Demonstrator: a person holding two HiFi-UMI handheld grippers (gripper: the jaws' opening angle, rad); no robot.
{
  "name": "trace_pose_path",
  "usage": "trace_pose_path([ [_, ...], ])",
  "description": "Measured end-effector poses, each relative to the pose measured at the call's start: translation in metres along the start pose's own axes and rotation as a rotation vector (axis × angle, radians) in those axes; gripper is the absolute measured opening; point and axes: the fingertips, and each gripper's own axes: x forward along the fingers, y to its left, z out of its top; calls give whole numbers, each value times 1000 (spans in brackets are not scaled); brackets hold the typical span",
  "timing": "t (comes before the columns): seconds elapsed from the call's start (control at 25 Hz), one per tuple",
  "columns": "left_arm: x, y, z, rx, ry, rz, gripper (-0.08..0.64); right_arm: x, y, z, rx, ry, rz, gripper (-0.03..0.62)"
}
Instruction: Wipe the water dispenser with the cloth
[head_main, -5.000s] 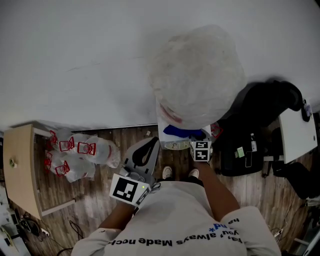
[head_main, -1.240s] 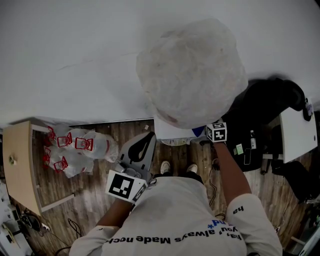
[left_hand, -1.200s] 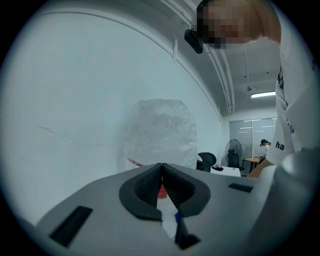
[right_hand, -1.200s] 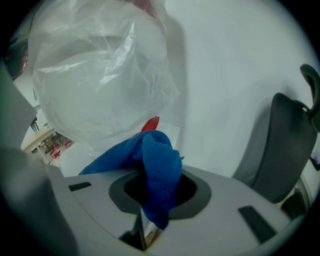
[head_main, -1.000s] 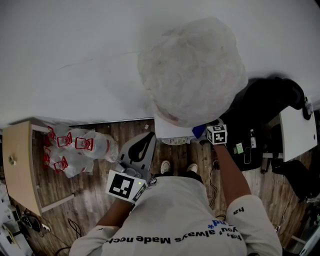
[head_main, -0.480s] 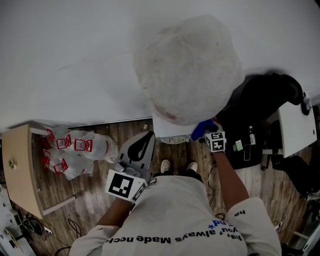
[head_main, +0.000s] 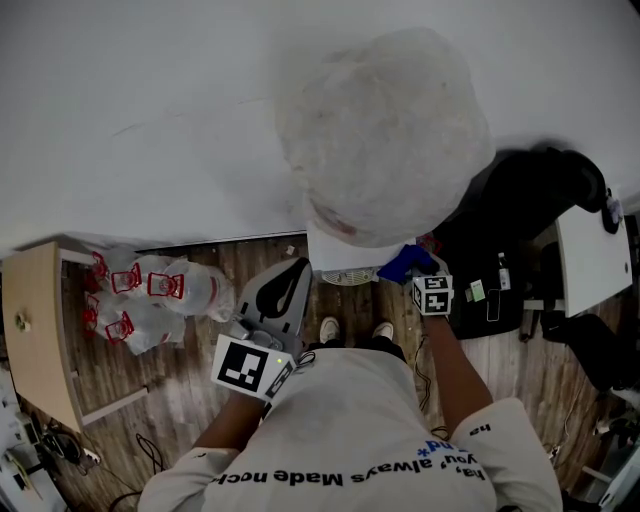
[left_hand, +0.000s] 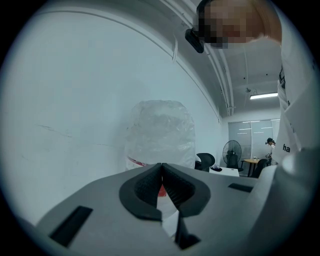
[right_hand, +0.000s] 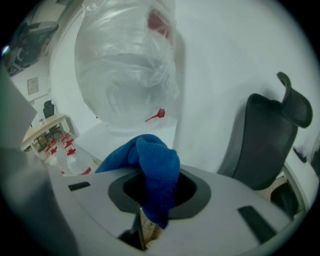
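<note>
Cloth up at the dispenser's right side, left tongs idle.
The left gripper (left_hand: 161, 172) is closed on nothing, held low in front of the dispenser (head_main: 345, 262), whose bottle is wrapped in plastic. The blue cloth (right_hand: 150, 162) sits by the dispenser's right front corner, and I can't tell if it touches. It is pinched mid-bunch in the right gripper (right_hand: 152, 192). It looks soft, light and floppy, so that bunched hold suits it.

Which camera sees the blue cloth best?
The right gripper view: the crumpled blue woven cloth fills the middle, close up, pinched in the right hand-held gripper. The head view shows only a small blue patch beside the white water dispenser. The left gripper view does not show it.
</note>
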Motion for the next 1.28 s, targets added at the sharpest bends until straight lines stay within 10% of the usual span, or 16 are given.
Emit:
trace_pose_path([
  [0.4, -17, 15, -4, -9, 11, 61, 20, -48, 134, 30, 302, -117, 279, 86],
  [0.72, -37, 22, -9, -13, 25, 109, 20, -6, 249, 36, 288, -16, 512, 86],
  [1.28, -57, 35, -3, 1, 25, 162, 20, 44, 264, 2, 334, 115, 451, 83],
])
